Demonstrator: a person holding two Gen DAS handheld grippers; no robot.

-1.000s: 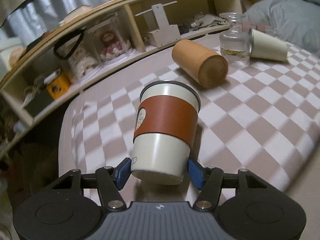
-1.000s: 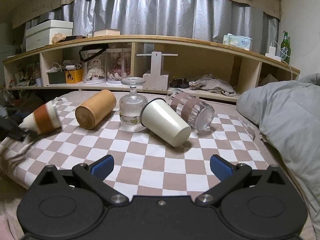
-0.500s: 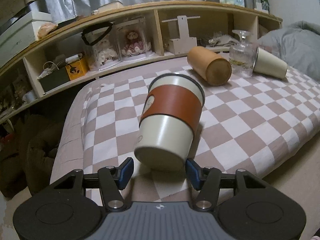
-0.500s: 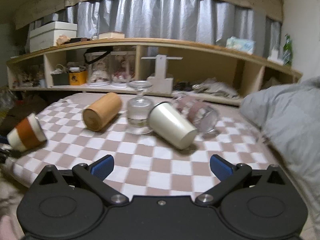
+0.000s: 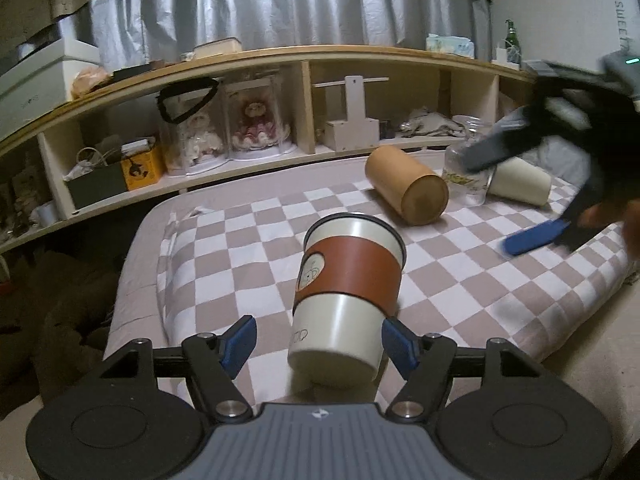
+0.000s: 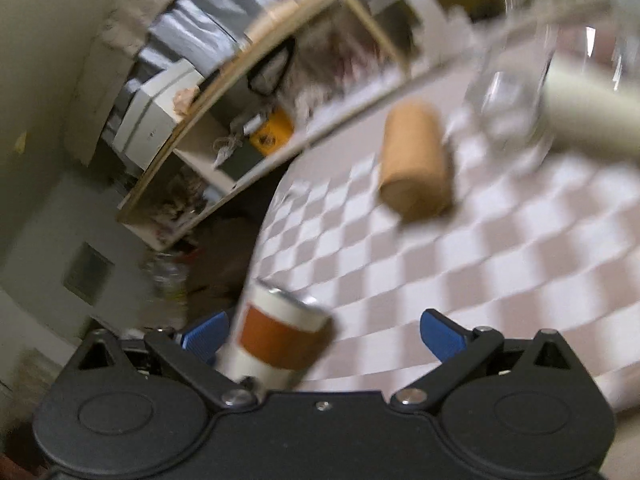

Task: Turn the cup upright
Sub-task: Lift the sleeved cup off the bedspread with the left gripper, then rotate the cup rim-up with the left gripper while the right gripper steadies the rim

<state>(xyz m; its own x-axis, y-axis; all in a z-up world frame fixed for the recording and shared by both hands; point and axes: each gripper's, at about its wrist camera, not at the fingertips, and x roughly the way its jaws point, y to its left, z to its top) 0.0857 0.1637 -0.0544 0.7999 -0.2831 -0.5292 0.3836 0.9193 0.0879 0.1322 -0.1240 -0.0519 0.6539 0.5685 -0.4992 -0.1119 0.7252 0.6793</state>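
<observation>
A cream cup with a brown sleeve [image 5: 347,300] stands rim up on the checkered cloth [image 5: 472,272], near its front left edge. My left gripper [image 5: 320,340] is open; its blue pads stand apart on either side of the cup's base without touching. My right gripper [image 6: 322,330] is open and empty. It shows blurred at the right of the left wrist view [image 5: 532,236], above the cloth. In the blurred right wrist view the cup [image 6: 280,340] sits low between the fingers, nearer the left one.
A tan cylinder [image 5: 408,184] lies on its side behind the cup. A clear glass [image 5: 468,172] and a cream cup [image 5: 520,184] on its side are at the back right. A wooden shelf [image 5: 240,128] full of items runs along the back. The cloth's front edge drops off.
My left gripper opened and let go of the sleeved cup, which now stands on the cloth. My right gripper swung left and forward toward that cup, tilting sharply.
</observation>
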